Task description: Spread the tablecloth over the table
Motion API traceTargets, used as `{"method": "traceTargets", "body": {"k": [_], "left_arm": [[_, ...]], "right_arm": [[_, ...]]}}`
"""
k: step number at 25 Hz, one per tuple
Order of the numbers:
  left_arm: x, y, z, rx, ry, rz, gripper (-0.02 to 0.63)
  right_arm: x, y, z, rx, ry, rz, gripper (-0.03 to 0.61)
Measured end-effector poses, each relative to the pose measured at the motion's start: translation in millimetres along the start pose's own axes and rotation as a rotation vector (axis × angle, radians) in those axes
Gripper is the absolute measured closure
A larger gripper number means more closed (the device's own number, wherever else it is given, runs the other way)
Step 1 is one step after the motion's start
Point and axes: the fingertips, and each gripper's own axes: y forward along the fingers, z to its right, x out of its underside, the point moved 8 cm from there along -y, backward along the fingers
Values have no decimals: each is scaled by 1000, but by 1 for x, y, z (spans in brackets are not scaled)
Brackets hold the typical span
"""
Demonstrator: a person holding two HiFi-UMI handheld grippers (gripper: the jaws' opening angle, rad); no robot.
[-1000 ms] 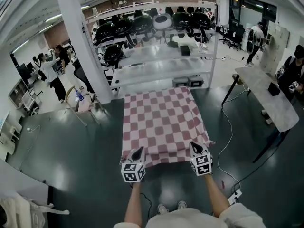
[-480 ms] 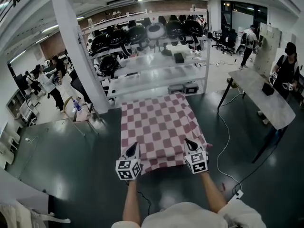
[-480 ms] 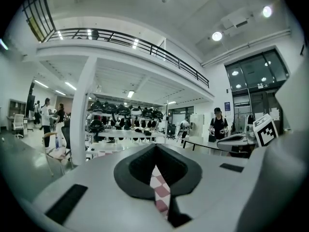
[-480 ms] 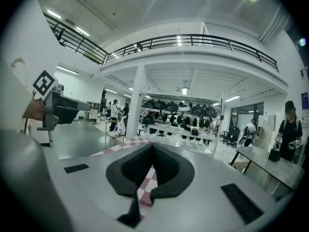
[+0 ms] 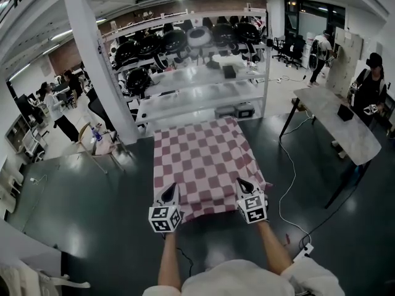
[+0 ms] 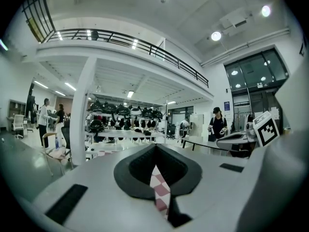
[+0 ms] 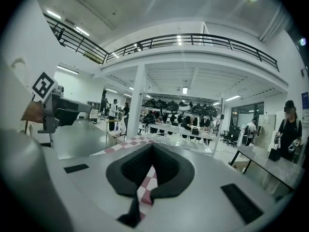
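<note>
Tablecloth [image 5: 200, 159] edge has lifted slightly, its near corners pinched in the closed jaws of left gripper [image 5: 170, 191] and right gripper [image 5: 242, 184]; probably a final smoothing pull.

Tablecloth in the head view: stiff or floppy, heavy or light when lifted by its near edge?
Probably floppy: the checked tablecloth wrinkles and droops between the left gripper and right gripper. Likely light: two thin pinches hold its near edge up.

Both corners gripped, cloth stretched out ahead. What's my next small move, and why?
Probably lower both together to lay the near edge down: the left hand-held gripper and right hand-held gripper are each shut on the near edge of the tablecloth, and the rest lies spread ahead.
</note>
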Motion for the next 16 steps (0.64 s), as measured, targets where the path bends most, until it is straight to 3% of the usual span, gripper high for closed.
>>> {"method": "traceTargets", "body": {"k": [16], "left_arm": [[14, 5, 15, -12, -8, -31, 588]], "right_arm": [[12, -4, 2, -35, 1, -15, 565]]}}
